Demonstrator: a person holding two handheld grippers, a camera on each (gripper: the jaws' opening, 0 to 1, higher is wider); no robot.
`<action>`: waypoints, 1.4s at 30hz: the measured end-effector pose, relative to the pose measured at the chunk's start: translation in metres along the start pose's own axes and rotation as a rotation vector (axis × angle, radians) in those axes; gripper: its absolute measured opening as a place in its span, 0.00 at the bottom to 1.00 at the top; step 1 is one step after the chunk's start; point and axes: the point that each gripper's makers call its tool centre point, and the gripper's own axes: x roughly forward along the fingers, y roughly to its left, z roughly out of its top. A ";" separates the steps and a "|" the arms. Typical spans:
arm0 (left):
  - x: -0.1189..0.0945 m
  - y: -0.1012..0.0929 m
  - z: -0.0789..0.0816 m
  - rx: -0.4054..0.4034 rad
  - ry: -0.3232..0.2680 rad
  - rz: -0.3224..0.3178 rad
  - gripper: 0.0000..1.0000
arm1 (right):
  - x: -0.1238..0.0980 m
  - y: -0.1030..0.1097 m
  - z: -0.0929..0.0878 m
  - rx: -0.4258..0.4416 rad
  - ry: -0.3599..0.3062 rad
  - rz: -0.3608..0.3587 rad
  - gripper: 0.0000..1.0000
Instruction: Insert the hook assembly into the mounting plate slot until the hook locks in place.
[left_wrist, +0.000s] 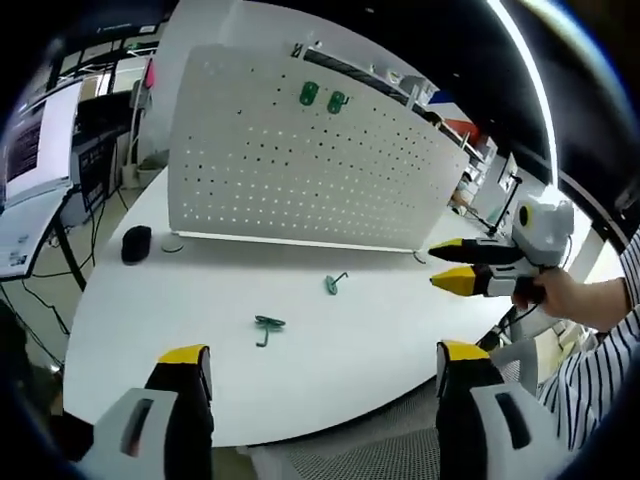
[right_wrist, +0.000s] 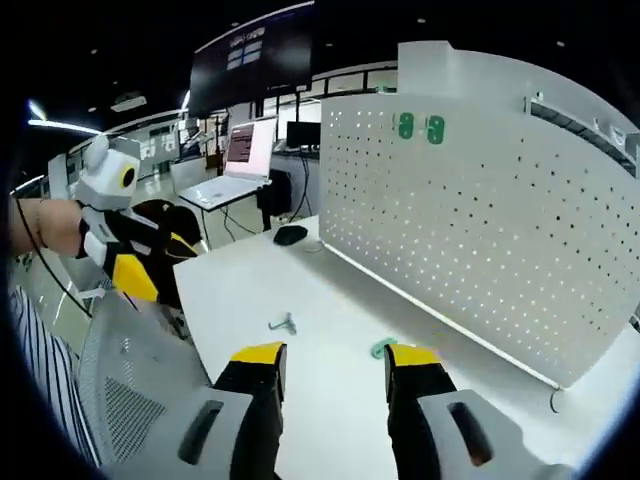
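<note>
A white pegboard (left_wrist: 300, 165) stands upright on the white table (left_wrist: 200, 330); two green hooks (left_wrist: 322, 97) hang near its top edge. Two more green hooks lie flat on the table: one (left_wrist: 266, 326) nearer me, one (left_wrist: 335, 283) closer to the board. My left gripper (left_wrist: 325, 362) is open at the table's near edge, nothing between its jaws. The right gripper (left_wrist: 452, 265) comes in from the right, held by a hand, jaws apart. In the right gripper view, my right gripper (right_wrist: 334, 358) is open above the table; a green hook (right_wrist: 383, 348) lies just beyond its right jaw and another hook (right_wrist: 283, 323) further left. The pegboard (right_wrist: 480, 210) rises on the right.
A black mouse (left_wrist: 136, 243) lies at the table's left end. Desks with monitors stand at the left (left_wrist: 40, 160). A mesh chair (right_wrist: 130, 400) and a person's striped sleeve (left_wrist: 610, 340) are at the table's near side. A laptop (right_wrist: 235, 170) sits on a desk behind.
</note>
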 end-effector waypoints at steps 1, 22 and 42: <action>0.000 0.000 -0.001 -0.006 0.004 -0.001 0.96 | -0.002 0.004 -0.006 0.009 0.015 0.008 0.36; 0.003 0.007 -0.013 0.018 0.098 0.017 0.96 | -0.017 0.041 -0.074 0.025 0.230 0.109 0.34; 0.002 0.028 -0.014 -0.078 0.128 0.067 0.95 | 0.085 0.063 -0.072 -0.094 0.318 0.292 0.28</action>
